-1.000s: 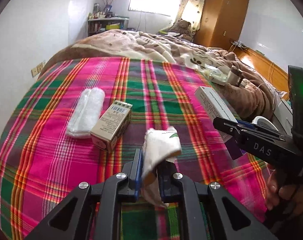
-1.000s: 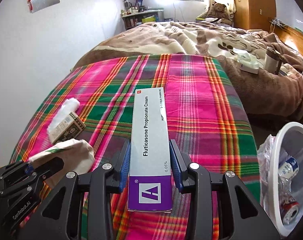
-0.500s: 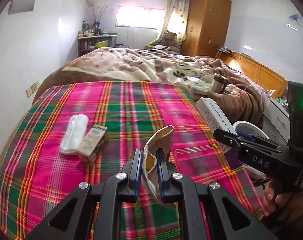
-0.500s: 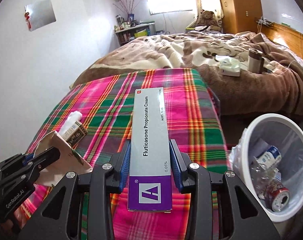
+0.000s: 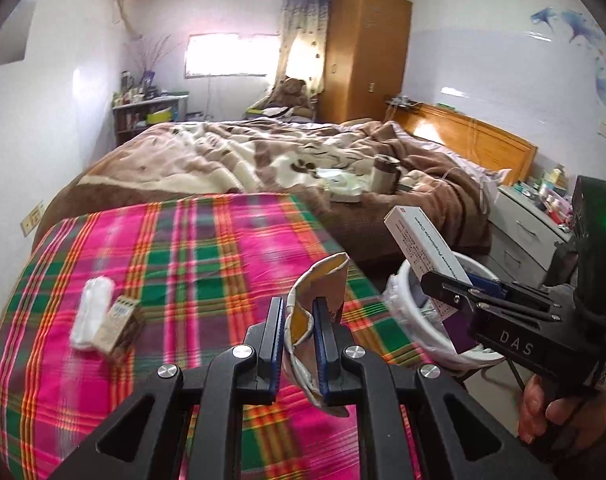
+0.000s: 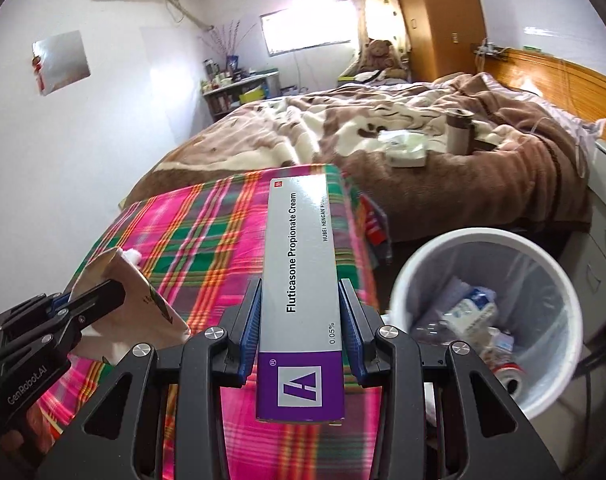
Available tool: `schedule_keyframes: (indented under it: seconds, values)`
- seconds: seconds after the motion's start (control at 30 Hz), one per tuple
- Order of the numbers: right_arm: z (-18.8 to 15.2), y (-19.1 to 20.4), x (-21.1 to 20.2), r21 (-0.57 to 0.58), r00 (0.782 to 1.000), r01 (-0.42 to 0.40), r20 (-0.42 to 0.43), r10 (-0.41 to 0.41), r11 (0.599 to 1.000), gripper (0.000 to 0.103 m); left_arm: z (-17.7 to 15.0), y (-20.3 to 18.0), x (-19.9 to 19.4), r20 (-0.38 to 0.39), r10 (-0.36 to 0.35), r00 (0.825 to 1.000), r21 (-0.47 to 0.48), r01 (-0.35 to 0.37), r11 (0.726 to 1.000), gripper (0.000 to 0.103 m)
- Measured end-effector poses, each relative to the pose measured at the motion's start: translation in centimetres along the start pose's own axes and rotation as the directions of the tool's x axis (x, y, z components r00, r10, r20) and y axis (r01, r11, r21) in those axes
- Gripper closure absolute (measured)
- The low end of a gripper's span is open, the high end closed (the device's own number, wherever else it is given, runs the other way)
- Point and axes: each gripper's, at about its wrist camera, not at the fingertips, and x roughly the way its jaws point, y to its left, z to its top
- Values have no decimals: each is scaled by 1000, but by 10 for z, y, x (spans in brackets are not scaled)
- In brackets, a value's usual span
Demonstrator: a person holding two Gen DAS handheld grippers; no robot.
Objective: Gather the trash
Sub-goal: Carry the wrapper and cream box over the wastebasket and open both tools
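Left wrist view. The left gripper [image 5: 299,330] is clamped nearly flat on a crumpled paper wrapper [image 5: 317,300], which stands up between the blue pads above the plaid blanket [image 5: 207,248]. To its right, the right gripper [image 5: 449,286] carries a long cream box [image 5: 423,240] with its lower end over the white bin [image 5: 399,308]. A white wad [image 5: 91,314] and a small carton [image 5: 117,326] lie touching each other on the blanket, not yet collected.

Procedure for the step in hand, judged to be carriage to the bin:
- Bring each item fully over the bin mouth before opening.
- Release the box end-down; lying across, it could bridge the rim.
- Open the left jaws wide, since thin paper may cling to a pad.

Right wrist view. The right gripper [image 6: 299,328] holds the cream box [image 6: 299,272] by its long sides at a middling width, label upward. The bin [image 6: 407,280] stands on the floor just beside the bed corner, lower right of the box, lined with clear plastic and already holding cans and packaging. The left gripper [image 6: 115,294] and wrapper [image 6: 143,304] appear at lower left.

Differences between views. Only the right view shows the bin interior and the box label. Only the left view shows the carton and the whole wad; the right view shows at most a white scrap behind the wrapper.
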Motion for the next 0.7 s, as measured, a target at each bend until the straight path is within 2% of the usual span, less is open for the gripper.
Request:
schedule_keyframes:
  seconds: [0.3,0.7]
  values:
    - [0,-51,-26,72,995,86,40,-89,994,65,21,-56,18,20,-84,996,71,83,994,89]
    - [-1,-107,-34,158,979,197,24,-203,968,65,33,-120,54,-19,-186,982,128,186,974,89]
